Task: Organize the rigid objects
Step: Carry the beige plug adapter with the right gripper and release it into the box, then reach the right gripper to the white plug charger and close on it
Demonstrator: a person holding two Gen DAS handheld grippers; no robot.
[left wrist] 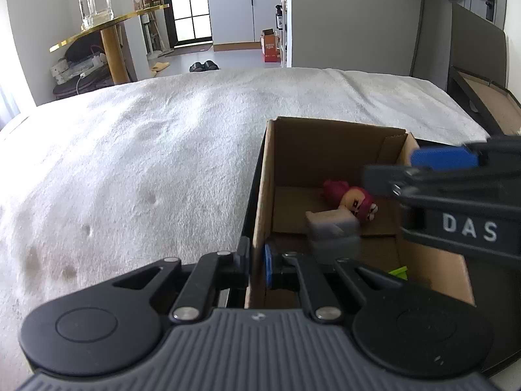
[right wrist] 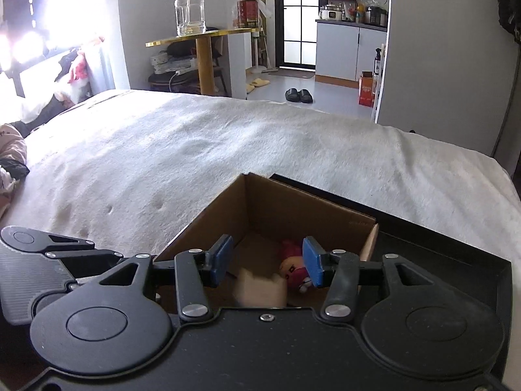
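L gripper [left wrist: 255, 265] is clamping the near-left wall of the cardboard box [left wrist: 260, 195], one finger outside, blue pad [left wrist: 269, 268] inside, pinched tight on the wall. R gripper [right wrist: 265, 262] is hanging over the box's open top w/ fingers spread wide apart, nothing between them; in the left wrist view it's coming in from the right, motion-blurred.

Box is sitting on the bed's white blanket [left wrist: 146, 163], toward the blanket's near-right corner, on or against a dark flat piece [right wrist: 439, 260] — can't tell which. Flaps open, brown inside.

Contents, near to far: a bit of lime-green item [left wrist: 399, 272] is peeking out at the near-right inside corner, mostly hidden. Mid-box, a pale grey/tan block [left wrist: 332, 228] is showing blurred, so can't tell if it's resting on the floor of the box or mid-air. Just behind it, touching or nearly, a small doll figure [left wrist: 353, 200] w/ dark pink hair and a peach face is lying on its side toward the far wall.

Beyond the far edge of the bed: gold round table [right wrist: 202, 37] w/ a clear glass jar [right wrist: 190, 13] and a red canister [right wrist: 248, 13], black slippers [right wrist: 299, 95] on the floor, kitchen counter at the back.
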